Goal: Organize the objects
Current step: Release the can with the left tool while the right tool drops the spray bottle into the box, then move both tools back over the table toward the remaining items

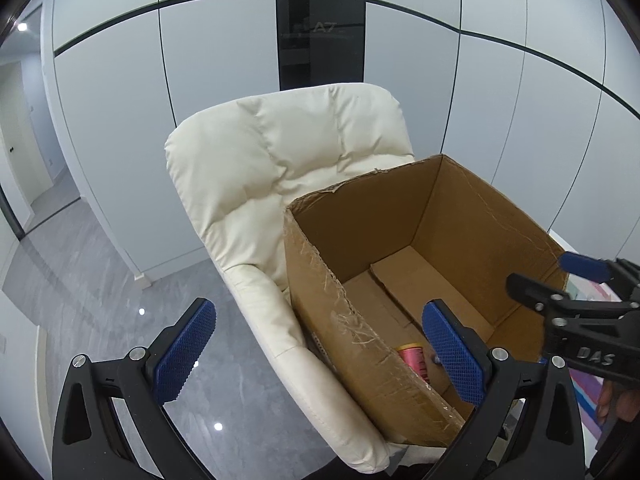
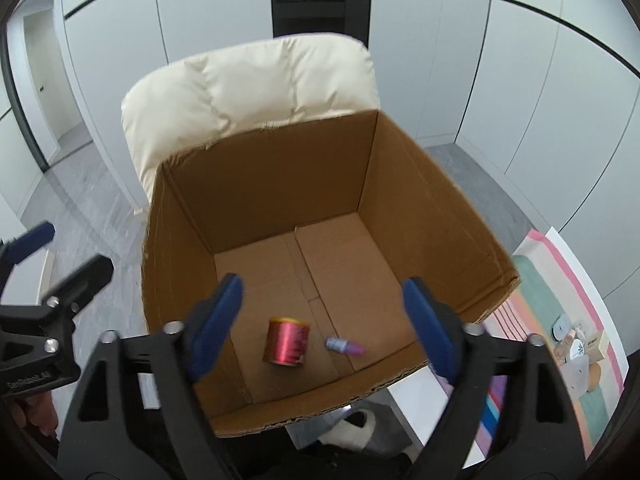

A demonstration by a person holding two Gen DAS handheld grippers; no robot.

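An open cardboard box (image 2: 400,184) stands on a cream padded chair (image 2: 248,80). On the box floor lie a red thread spool (image 2: 287,341) and, just right of it, a small purple bottle (image 2: 345,345). My right gripper (image 2: 323,286) hangs open over the near part of the box, above both items, with nothing between its pads. My left gripper (image 1: 320,316) is open too, straddling the box's left wall (image 1: 360,216) from above and holding nothing. In the left wrist view the spool (image 1: 412,360) peeks out behind the right pad, and the right gripper (image 1: 556,276) sits over the box's right rim.
A table with a striped pastel mat (image 2: 560,280) lies to the right of the box, with several small items (image 2: 576,344) on it. A slippered foot (image 2: 356,428) shows below the box's front edge. Grey tiled floor (image 1: 100,280) and white wall panels surround the chair.
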